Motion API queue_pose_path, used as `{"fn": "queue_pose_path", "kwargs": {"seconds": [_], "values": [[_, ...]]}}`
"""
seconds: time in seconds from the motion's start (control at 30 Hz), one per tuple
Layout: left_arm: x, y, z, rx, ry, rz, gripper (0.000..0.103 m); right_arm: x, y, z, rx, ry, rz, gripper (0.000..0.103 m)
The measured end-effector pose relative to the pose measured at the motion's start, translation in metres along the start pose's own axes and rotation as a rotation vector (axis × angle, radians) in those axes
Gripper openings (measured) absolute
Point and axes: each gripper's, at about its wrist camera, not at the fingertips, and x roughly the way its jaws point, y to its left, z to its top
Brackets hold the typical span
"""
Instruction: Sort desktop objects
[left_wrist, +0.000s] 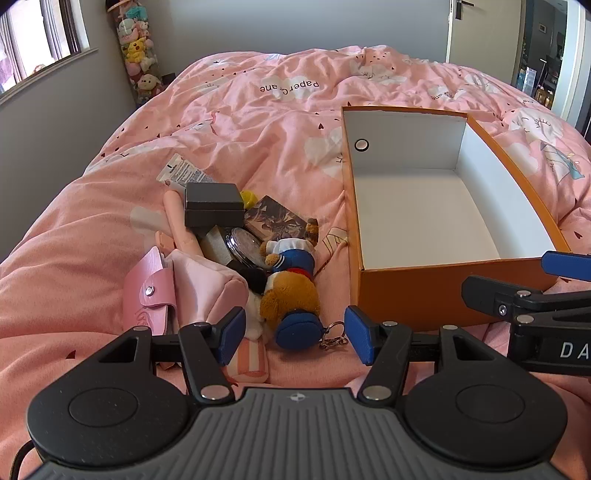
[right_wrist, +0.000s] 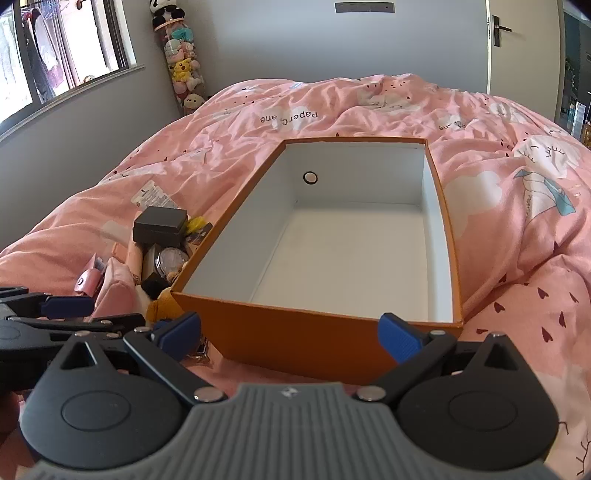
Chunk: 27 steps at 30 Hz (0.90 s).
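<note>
resting on the pink duvet (left_wrist: 280, 122): orange box (right_wrist: 291, 347) with white inside, nothing in it. left gripper (left_wrist: 295, 334) jaws apart, holding nothing, plush bear keychain (left_wrist: 291, 295) lying just ahead between its fingers. right gripper (right_wrist: 290, 338) jaws wide apart, at the box's near wall. clutter pile, black case (left_wrist: 214, 205) on top, lies left of box.

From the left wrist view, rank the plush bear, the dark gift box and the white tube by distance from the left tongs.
1. Plush bear: right before the open left tongs.
2. Dark gift box: mid-pile, slightly left.
3. White tube: pile's far end, left.
</note>
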Motion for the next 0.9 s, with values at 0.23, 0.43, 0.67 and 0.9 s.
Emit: {"fn": "queue_pose_path", "kwargs": {"seconds": [0.23,0.43,0.67,0.9], "values": [[0.0001,0.0002,-0.0007,-0.001,0.002,0.0,0.07,0.0006,0.0013,0.0006,-0.011,0.006,-0.002,0.102],[-0.0003,0.0,-0.0006,-0.001,0.003,-0.001,0.07,0.0008,0.0017,0.0007,-0.015,0.007,0.001,0.102],[-0.0005,-0.0004,-0.0007,-0.002,0.003,-0.002,0.07,0.0024,0.005,0.0014,-0.032,0.012,0.001,0.102],[-0.0004,-0.0003,-0.0006,-0.009,0.003,-0.013,0.069,0.004,0.0102,0.0024,-0.061,0.013,0.008,0.102]]}}
